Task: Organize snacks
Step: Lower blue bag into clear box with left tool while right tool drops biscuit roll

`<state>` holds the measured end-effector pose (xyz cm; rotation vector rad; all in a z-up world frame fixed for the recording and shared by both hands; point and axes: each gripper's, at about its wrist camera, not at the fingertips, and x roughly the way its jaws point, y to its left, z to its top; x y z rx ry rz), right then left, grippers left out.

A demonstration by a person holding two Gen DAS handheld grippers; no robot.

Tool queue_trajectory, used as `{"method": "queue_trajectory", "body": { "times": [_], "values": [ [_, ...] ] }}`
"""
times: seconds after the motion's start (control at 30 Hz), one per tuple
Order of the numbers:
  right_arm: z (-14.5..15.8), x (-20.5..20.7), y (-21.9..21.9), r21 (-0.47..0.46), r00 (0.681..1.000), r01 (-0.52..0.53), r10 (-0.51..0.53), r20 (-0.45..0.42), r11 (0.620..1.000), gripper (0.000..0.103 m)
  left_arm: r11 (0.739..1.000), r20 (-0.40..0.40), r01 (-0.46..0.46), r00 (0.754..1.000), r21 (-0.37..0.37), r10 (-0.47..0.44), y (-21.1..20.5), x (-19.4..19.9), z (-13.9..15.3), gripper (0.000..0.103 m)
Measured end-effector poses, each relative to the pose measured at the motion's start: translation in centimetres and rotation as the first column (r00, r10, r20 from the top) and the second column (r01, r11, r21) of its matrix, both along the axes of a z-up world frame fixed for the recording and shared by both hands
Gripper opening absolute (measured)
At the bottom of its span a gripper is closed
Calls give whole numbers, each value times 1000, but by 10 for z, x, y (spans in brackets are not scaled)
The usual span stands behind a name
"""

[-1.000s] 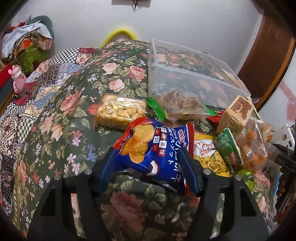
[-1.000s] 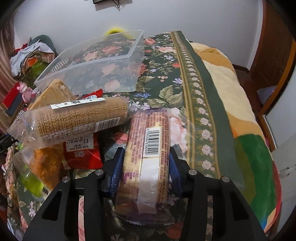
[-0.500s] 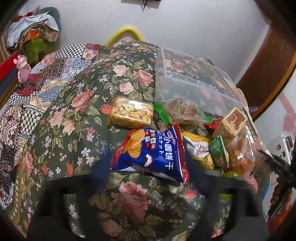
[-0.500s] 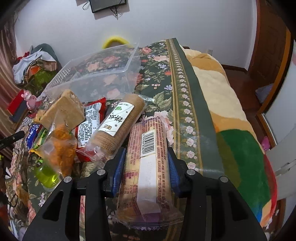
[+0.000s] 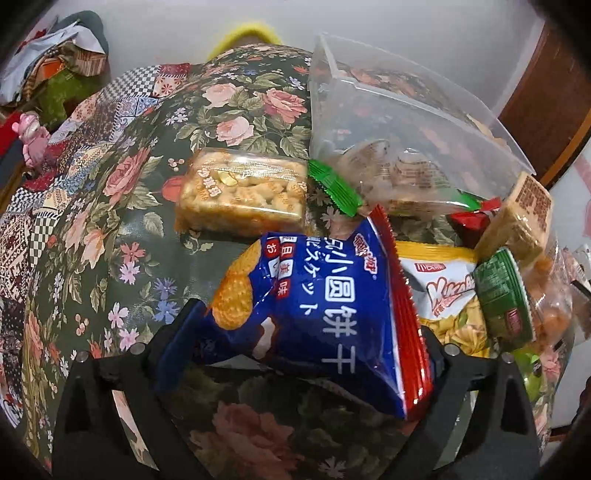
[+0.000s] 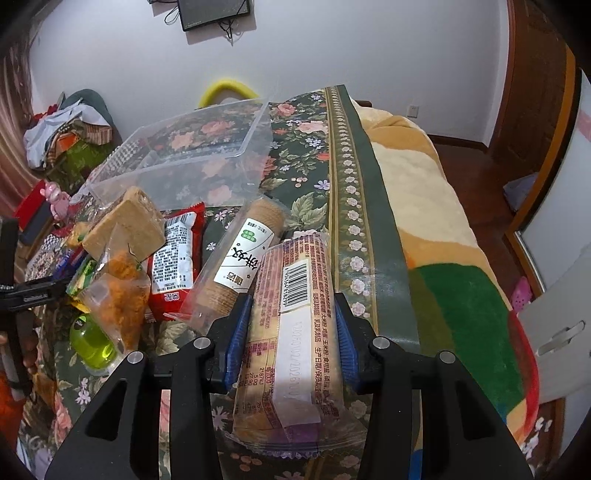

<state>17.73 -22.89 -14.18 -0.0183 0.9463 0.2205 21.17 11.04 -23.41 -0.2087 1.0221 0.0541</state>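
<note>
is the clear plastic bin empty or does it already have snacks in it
Empty, as far as the right wrist view shows: the clear bin shows only the floral cloth through its bottom; the snacks lie outside it.

White walls (image 6: 369, 55), wall-mounted screen (image 6: 216, 13), wooden door (image 6: 535, 92), floral bedspread (image 5: 110, 184).

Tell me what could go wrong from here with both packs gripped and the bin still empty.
The left hand-held gripper pinches the blue biscuit bag by its soft, puffy body; it could slip or crush biscuits. The right hand-held gripper holds the long cracker pack beside the round biscuit roll; swinging toward the clear bin may knock it.
</note>
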Motion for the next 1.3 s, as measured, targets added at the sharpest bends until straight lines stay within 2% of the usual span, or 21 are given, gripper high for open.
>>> {"method": "queue_trajectory", "body": {
  "times": [0.03,0.23,0.5,0.67,0.83,1.07,1.3],
  "values": [
    [1,0,-1,2,1000,2,-2,2,1000,40,1000,9,-3,1000,7,3,0,-2,2,87],
    [15,0,0,12,999,0,-1,48,1000,40,1000,55,-18,998,6,17,7,-13,17,84],
    [42,9,15,30,991,-39,35,127,999,40,1000,180,4,984,17,-7,2,-23,72,84],
    [59,23,30,38,980,-76,68,185,996,40,999,256,46,966,21,-50,-10,-9,108,85],
    [74,37,45,46,967,-107,94,237,993,40,998,293,64,954,23,-68,-20,13,129,85],
    [81,61,64,64,956,-147,125,265,987,40,997,301,72,951,1,-69,-30,52,139,85],
    [69,89,80,73,961,-163,141,239,984,40,997,282,83,956,9,-82,-40,86,133,85]
  ]
}}
